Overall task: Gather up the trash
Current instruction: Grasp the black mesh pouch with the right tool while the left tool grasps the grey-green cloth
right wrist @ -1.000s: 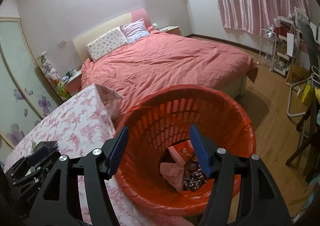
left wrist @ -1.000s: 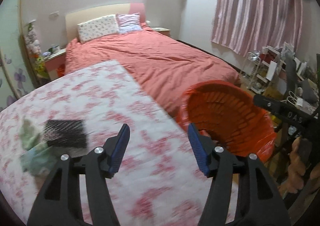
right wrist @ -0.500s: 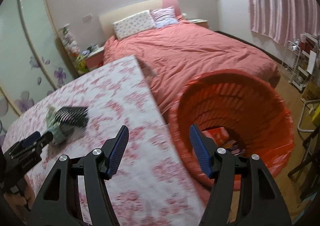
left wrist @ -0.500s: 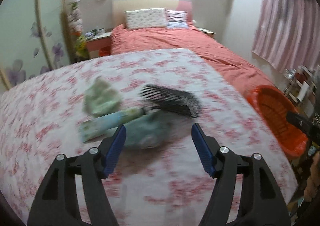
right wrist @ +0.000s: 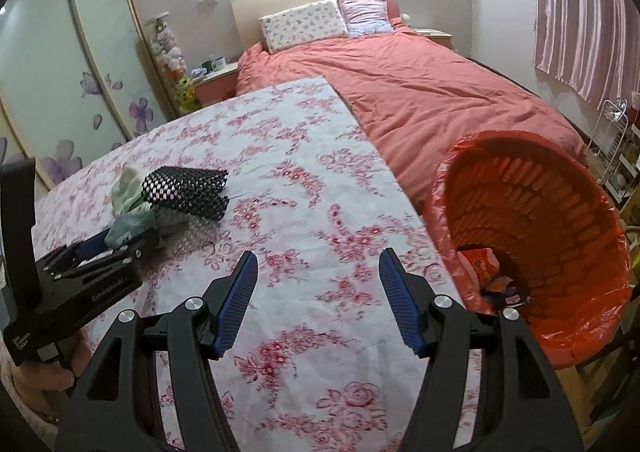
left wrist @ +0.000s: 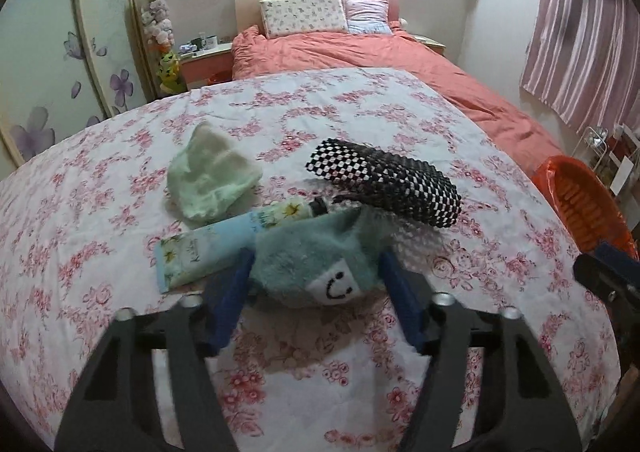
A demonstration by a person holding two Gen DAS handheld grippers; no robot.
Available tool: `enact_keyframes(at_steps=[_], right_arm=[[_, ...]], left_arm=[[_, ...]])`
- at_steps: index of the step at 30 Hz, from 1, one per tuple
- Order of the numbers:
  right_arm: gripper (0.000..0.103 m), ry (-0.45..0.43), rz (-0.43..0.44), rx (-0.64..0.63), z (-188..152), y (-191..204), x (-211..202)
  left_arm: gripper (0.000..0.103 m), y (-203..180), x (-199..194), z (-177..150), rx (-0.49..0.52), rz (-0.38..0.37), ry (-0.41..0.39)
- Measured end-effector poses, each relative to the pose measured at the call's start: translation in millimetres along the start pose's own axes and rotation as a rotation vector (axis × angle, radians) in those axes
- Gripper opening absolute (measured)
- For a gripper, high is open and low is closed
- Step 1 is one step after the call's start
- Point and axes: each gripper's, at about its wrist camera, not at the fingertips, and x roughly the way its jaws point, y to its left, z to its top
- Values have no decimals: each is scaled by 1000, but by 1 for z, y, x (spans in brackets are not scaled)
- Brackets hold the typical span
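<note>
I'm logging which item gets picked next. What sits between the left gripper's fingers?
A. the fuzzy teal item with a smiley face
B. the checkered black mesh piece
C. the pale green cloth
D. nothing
A: in the left wrist view the left gripper has its jaws closing around the fuzzy teal item, while the mesh piece and the cloth lie beyond.

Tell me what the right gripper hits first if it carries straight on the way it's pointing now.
Most likely the floral tablecloth: the right gripper, jaws open and empty, aims down at bare cloth between the checkered pouch and the orange bin.
</note>
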Motion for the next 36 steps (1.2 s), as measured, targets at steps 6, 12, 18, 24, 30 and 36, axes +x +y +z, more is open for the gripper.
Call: enact_keyframes(at_steps=[6, 12, 18, 24, 30, 36], right_arm=[[63, 21, 6, -14, -3, 10, 6], [63, 35, 21, -31, -1, 25, 14], [63, 42, 63, -45, 3, 49, 22], [67, 56, 134, -38, 13, 80, 41], [67, 39, 118, -46, 25, 96, 59], [67, 71, 111, -54, 30, 102, 76]], left_arm=[[16, 6, -2, -2, -7, -34, 0], [16, 33, -28, -16, -52, -45, -29], [16, 88, -56, -30, -129, 29, -67], [16, 147, -51, -34, -242, 124, -37], [17, 169, -44, -41, -276, 113, -16], [18, 166, -42, -41, -278, 107, -16]])
